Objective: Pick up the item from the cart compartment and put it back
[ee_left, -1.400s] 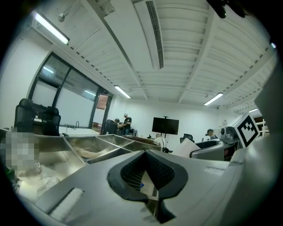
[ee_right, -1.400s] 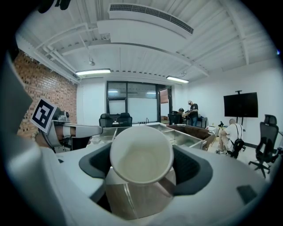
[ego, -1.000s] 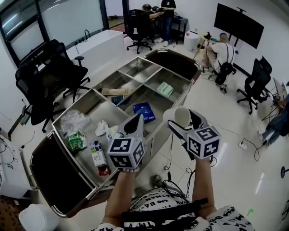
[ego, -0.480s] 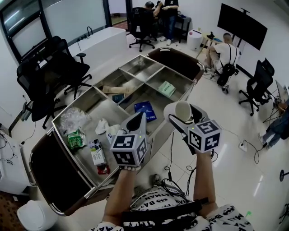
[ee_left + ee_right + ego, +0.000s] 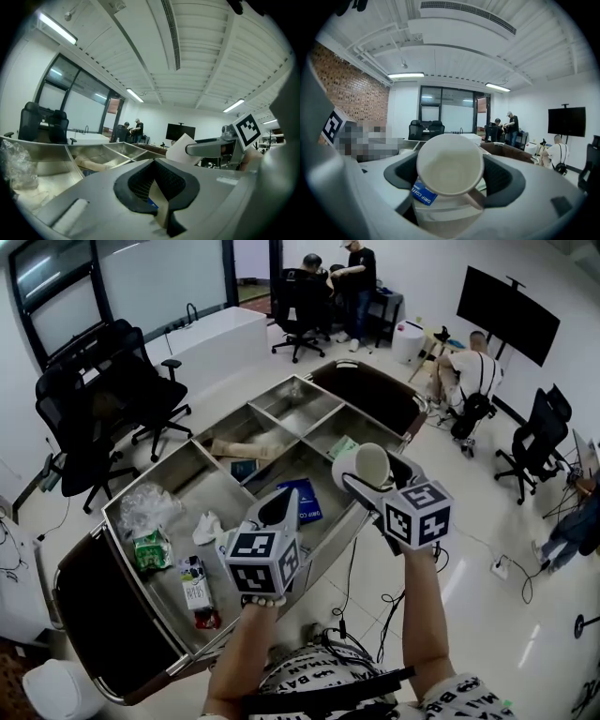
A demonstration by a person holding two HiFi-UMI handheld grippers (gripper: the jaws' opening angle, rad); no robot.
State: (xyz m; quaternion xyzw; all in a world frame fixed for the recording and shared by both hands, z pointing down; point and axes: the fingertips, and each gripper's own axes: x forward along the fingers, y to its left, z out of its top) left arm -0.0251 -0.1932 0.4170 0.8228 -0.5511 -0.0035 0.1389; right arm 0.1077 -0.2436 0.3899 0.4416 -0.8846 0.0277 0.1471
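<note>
My right gripper (image 5: 371,480) is shut on a white mug (image 5: 367,465), which lies on its side between the pads with its mouth toward the camera (image 5: 450,163). It hangs in the air over the near right rim of the steel cart (image 5: 246,410). Just below it in the head view, a blue drip-coffee packet (image 5: 303,502) lies in a middle compartment. My left gripper (image 5: 274,509) hovers over the cart's near side, its jaws closed together with nothing between them (image 5: 156,182). The left gripper view shows the mug (image 5: 179,148) off to the right.
The near compartment holds a green snack bag (image 5: 150,549), a small carton (image 5: 196,591), a clear plastic bag (image 5: 142,506) and crumpled white wrapping (image 5: 207,529). Black office chairs (image 5: 92,409) stand to the left. People (image 5: 356,282) and a screen (image 5: 502,310) are at the back.
My right gripper has carried the mug up and a little toward the cart. The left gripper has drifted slightly over the cart's near side. Both grips are unchanged.
</note>
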